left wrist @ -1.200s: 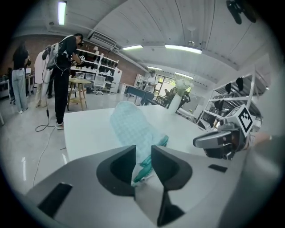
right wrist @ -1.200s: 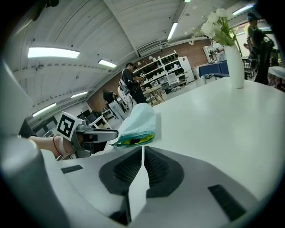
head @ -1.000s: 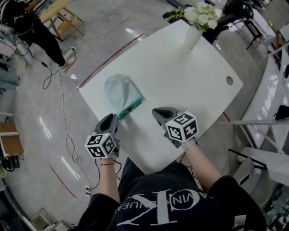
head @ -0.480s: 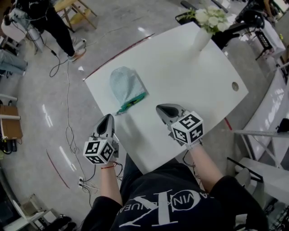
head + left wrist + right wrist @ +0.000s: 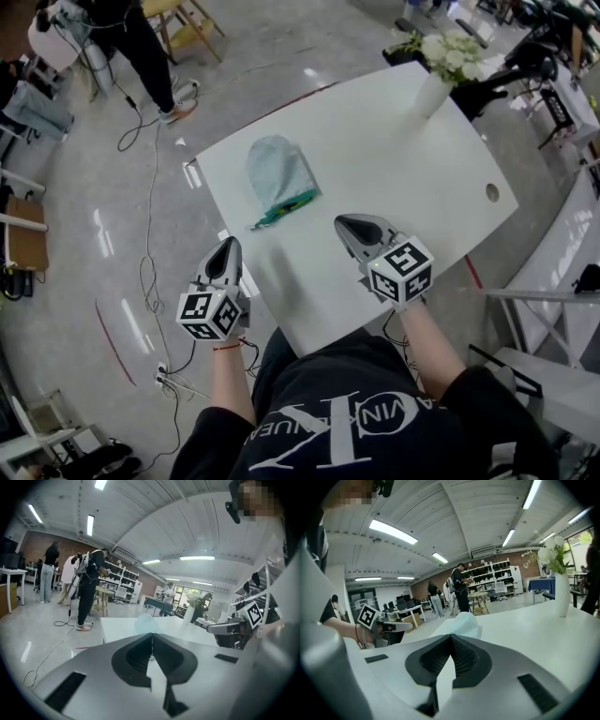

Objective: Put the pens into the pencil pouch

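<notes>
Evidently left claw (image 5: pixel 151 638) fully closed, empty; right claw (image 5: pixel 450 638) likewise, seemingly.

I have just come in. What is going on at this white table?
A person holds a two-jaw gripper in each hand near the front edge of the white table. The left gripper and the right gripper are both shut and hold nothing. A pale blue fabric pencil pouch lies on the table, touched by neither gripper. A green pen sticks out of its near end, so it is not fully inside.
</notes>
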{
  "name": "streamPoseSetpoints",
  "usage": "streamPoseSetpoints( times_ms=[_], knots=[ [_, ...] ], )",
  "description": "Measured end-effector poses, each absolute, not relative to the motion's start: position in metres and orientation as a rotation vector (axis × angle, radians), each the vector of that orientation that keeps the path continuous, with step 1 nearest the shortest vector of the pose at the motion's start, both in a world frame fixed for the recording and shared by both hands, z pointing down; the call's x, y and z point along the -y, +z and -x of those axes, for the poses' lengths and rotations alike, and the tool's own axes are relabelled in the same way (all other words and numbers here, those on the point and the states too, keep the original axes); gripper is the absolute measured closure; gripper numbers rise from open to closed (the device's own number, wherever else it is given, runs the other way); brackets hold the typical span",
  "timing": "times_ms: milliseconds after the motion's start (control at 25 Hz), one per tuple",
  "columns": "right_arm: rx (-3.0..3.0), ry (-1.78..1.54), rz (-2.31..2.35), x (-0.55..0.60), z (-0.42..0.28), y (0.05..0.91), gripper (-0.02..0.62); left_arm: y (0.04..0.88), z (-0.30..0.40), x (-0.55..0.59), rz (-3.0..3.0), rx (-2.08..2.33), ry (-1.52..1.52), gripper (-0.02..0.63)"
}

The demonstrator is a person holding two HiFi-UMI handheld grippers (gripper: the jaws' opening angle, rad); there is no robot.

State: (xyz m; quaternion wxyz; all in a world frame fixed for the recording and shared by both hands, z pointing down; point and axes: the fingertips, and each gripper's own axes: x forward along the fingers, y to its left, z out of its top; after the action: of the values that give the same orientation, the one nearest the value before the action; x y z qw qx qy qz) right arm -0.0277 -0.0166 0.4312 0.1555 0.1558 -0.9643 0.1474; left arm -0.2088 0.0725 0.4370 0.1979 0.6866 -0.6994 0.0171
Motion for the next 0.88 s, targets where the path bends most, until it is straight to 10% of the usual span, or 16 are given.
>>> streamPoseSetpoints(
  times_ms=[880],
  knots=[
    [2.866,0.228,-0.633,-0.051,0.019,0.362,0.586,0.342,0.217,-0.135,-2.102,2.143,-0.031,0.601]
  ],
)
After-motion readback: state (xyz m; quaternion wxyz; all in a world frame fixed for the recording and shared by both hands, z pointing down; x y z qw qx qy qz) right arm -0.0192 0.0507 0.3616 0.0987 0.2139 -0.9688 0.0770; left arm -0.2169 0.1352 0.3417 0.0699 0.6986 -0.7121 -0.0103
